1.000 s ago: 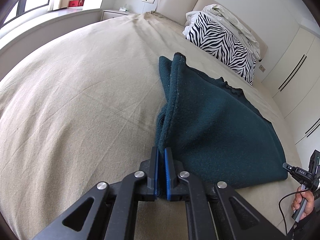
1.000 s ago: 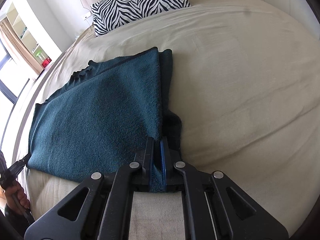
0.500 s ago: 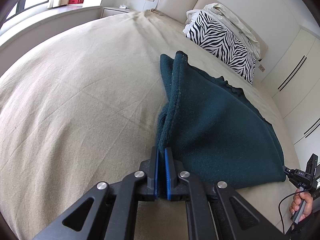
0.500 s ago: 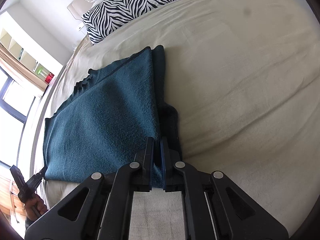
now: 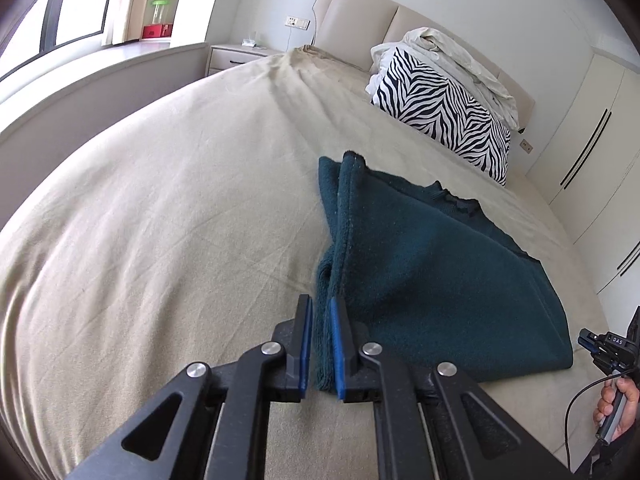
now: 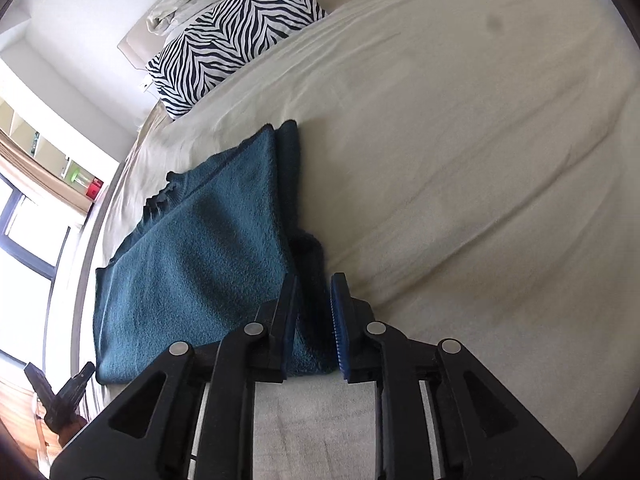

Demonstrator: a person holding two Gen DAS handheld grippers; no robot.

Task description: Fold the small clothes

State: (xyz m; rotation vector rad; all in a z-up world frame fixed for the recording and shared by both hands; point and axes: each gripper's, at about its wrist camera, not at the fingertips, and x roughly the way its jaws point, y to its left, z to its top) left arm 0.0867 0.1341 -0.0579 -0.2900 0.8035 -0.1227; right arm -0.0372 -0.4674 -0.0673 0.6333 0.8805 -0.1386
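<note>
Surface: a wide bed (image 5: 168,216) under a beige cover, faintly creased, filling most of both views. The dark teal garment (image 5: 432,280) lies folded flat on the bed, well short of the zebra-striped pillow (image 5: 444,116).

Landmark = zebra-striped pillow, which leans at the padded headboard (image 5: 360,12). A crumpled pale sheet (image 5: 452,52) is heaped on top of the pillow. A nightstand (image 5: 236,56) stands beyond the pillow toward the window, where a green-lidded jar sits on the sill. White wardrobe doors (image 5: 592,136) rise on the pillow's other side.

Left tool (image 5: 320,312): blue pads set a little apart, a thick edge of the garment between them; whether they press it, cannot tell.

Right tool (image 6: 314,294): pads spread, the garment's near corner (image 6: 308,252) lying loose between them, a gap visible at one pad.
</note>
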